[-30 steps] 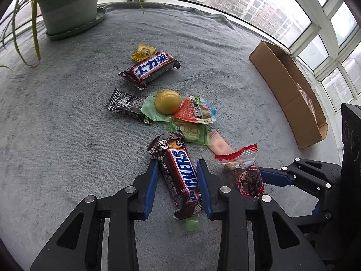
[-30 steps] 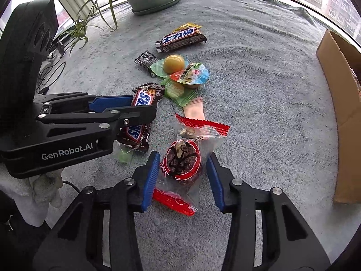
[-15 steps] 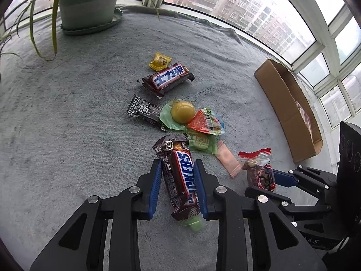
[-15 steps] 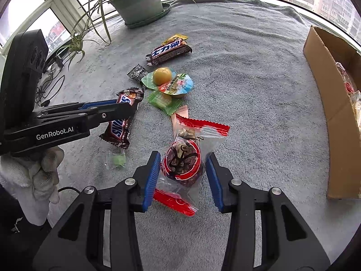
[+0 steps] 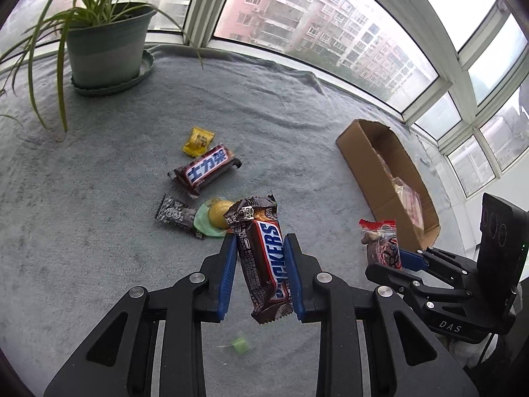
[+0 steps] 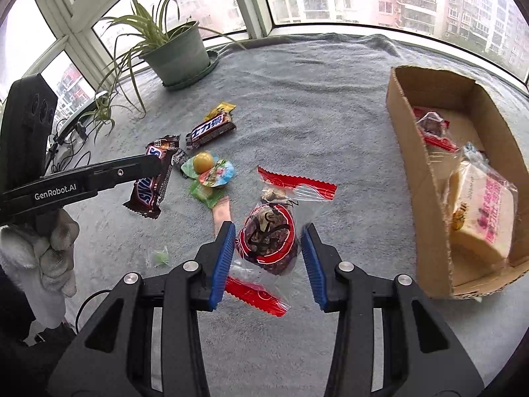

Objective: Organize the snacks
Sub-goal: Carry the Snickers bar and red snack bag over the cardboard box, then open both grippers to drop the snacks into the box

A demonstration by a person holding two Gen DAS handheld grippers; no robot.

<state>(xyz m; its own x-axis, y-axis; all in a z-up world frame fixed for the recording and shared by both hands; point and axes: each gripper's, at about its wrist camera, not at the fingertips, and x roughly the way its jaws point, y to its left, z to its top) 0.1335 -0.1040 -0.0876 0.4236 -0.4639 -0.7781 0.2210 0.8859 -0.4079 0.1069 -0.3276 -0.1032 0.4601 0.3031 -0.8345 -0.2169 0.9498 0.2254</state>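
Once flat on carpet, Snickers bar (image 5: 264,258) now lifted, red-sealed pastry packet (image 6: 271,238) too.

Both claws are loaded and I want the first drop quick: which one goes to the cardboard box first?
Right. Probably the right claw, gripping the red-edged cake packet, since the cardboard box lies on its side; the left claw with the Snickers bar is farther off.

Glossy foil Snickers bar (image 5: 263,258); matt cardboard box (image 6: 426,152); fuzzy cloth (image 5: 264,106).

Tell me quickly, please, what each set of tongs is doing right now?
Left tongs: shut on the brown Snickers chocolate bar, lifted off the grey cloth.
Right tongs: shut on the clear red-edged packet with a dark round cake.
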